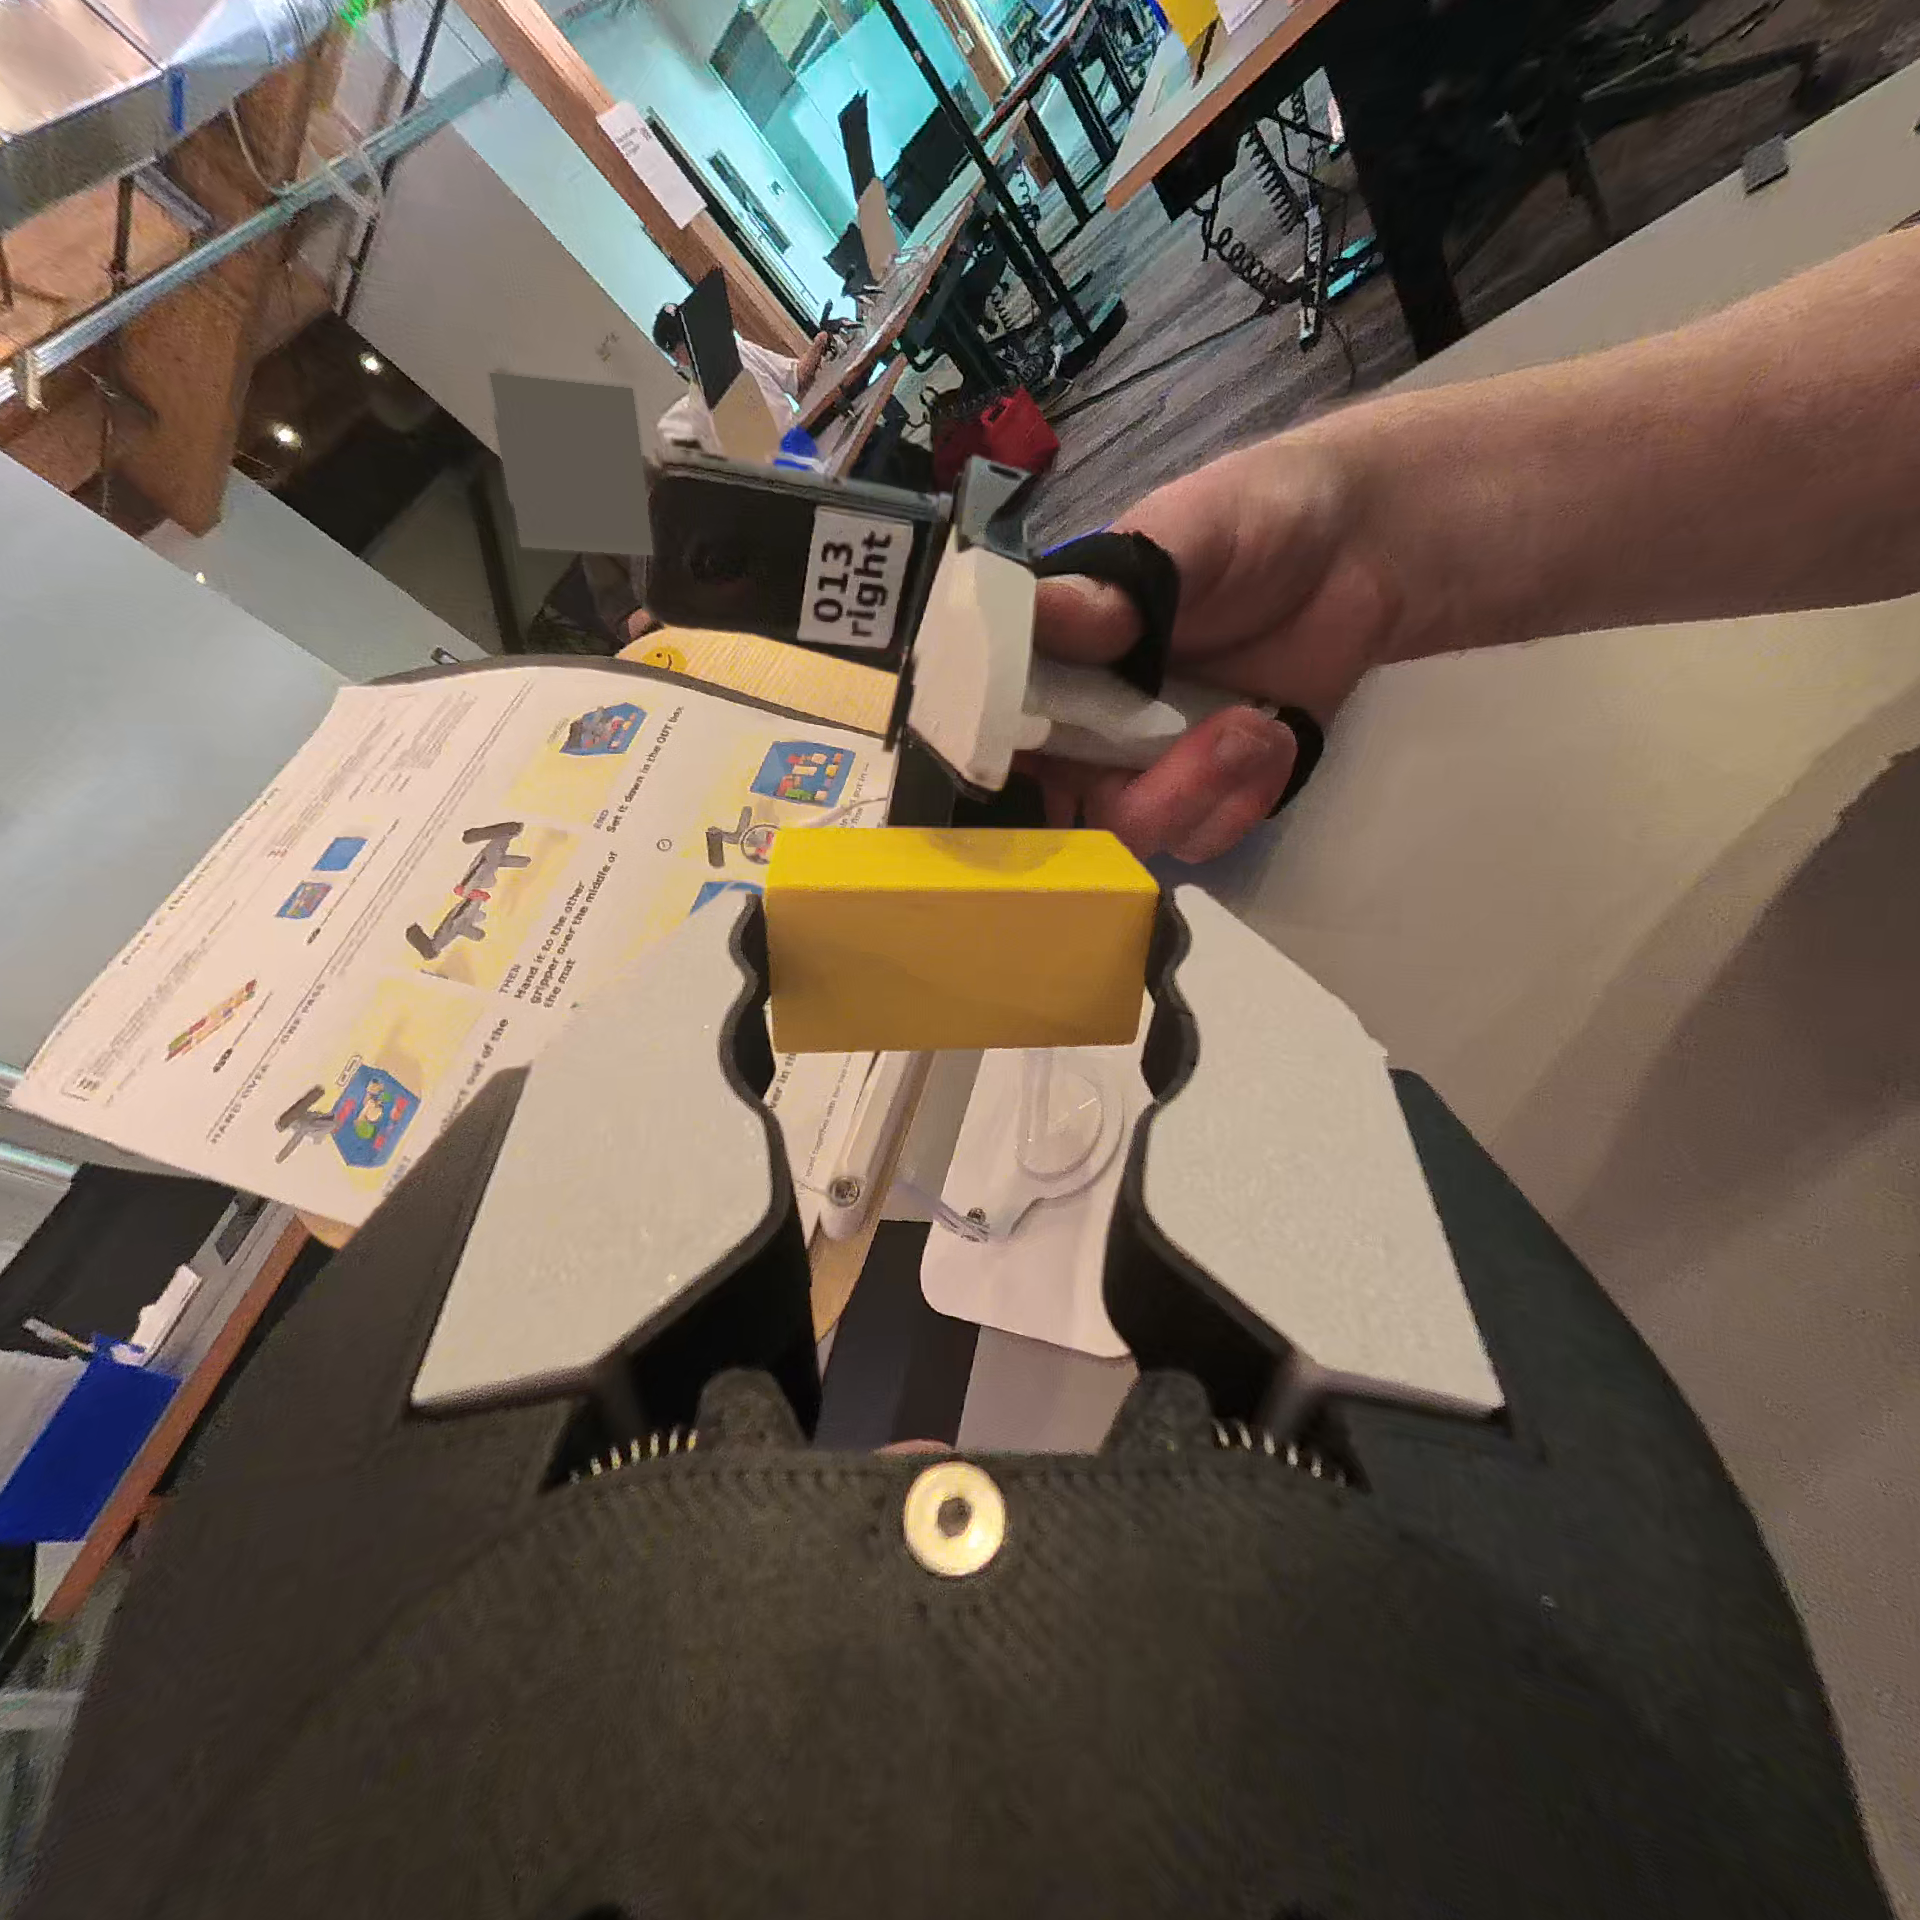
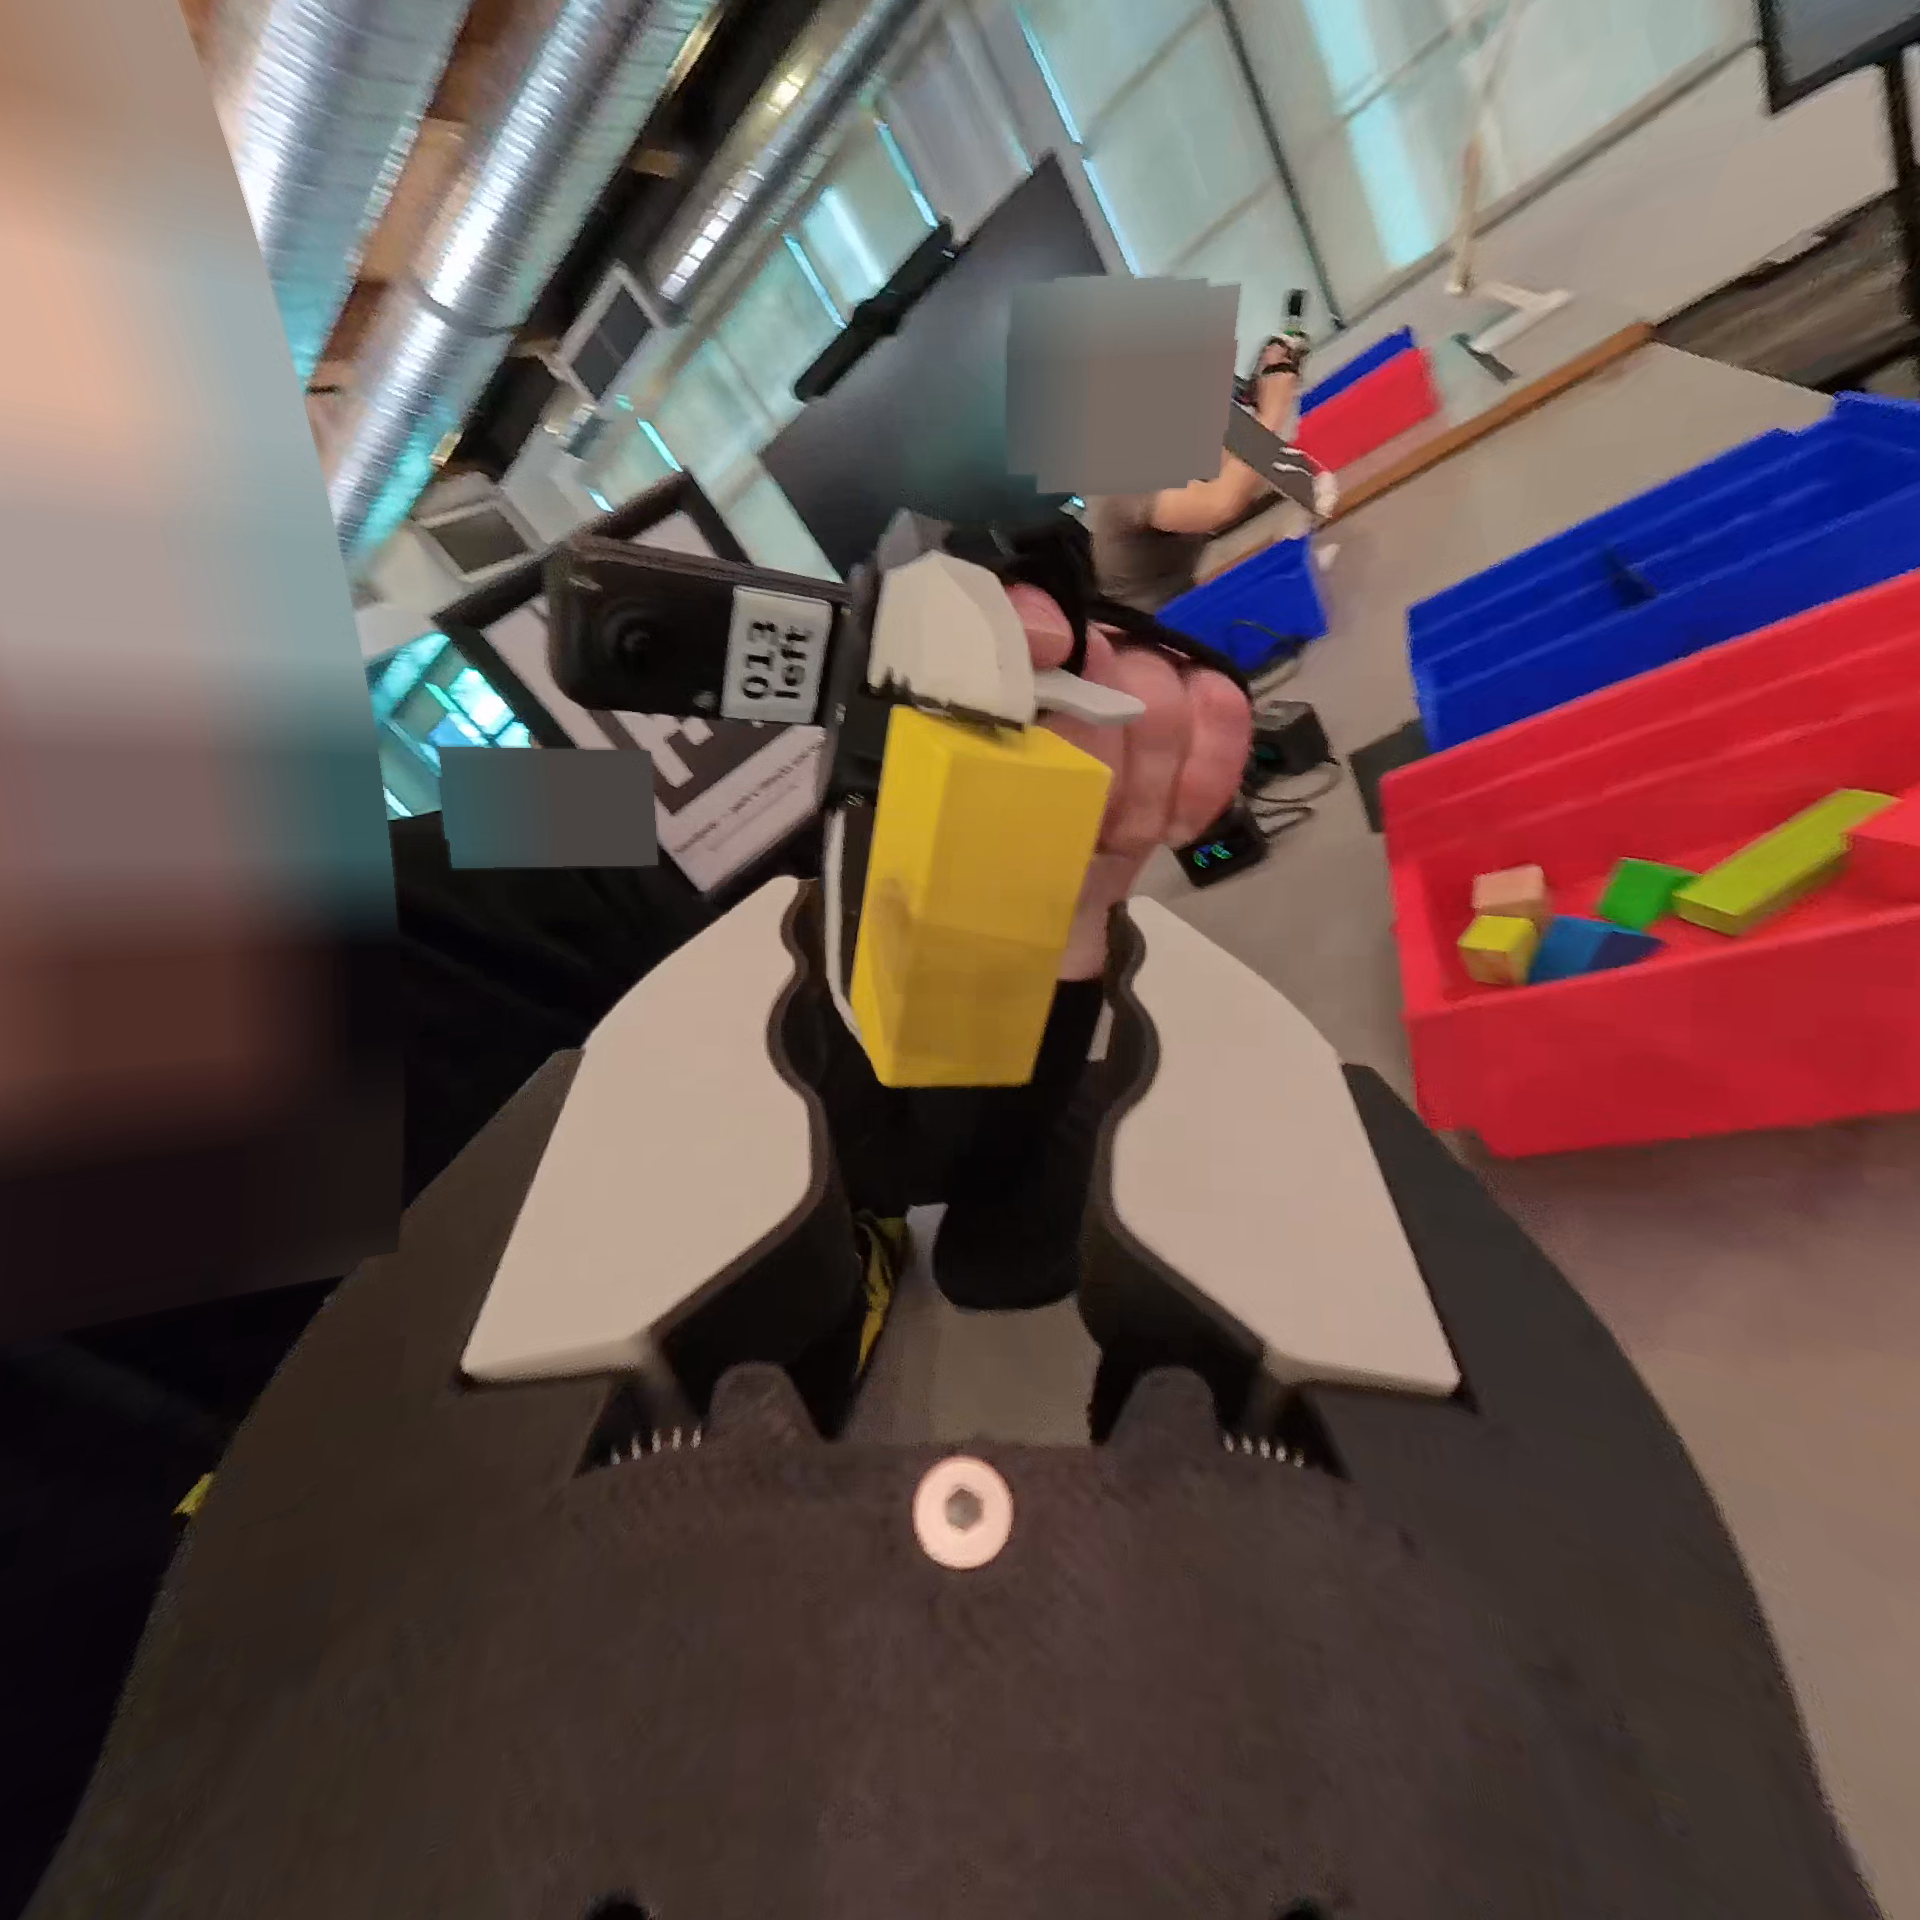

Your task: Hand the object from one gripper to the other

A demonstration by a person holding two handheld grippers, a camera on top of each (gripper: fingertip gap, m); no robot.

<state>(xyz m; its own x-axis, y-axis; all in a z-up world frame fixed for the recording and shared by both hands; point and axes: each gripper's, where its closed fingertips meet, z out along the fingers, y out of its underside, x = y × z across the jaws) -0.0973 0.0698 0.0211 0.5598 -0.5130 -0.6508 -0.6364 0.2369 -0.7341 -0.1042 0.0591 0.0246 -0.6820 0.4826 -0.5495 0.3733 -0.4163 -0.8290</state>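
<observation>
In the centre of the left wrist view, the yellow block (image 1: 956, 940) spans the left gripper (image 1: 956, 961), pads pressed on both its ends. The right gripper (image 2: 956, 977) stands partly open around the block's lower end, gaps either side. A release before those pads press would likely drop it toward the instruction sheet (image 1: 364, 935).

Bright, even indoor light; teal window glow toward 12 o'clock. Strong fisheye bending at the edges. Right wrist view slightly motion-blurred.
</observation>
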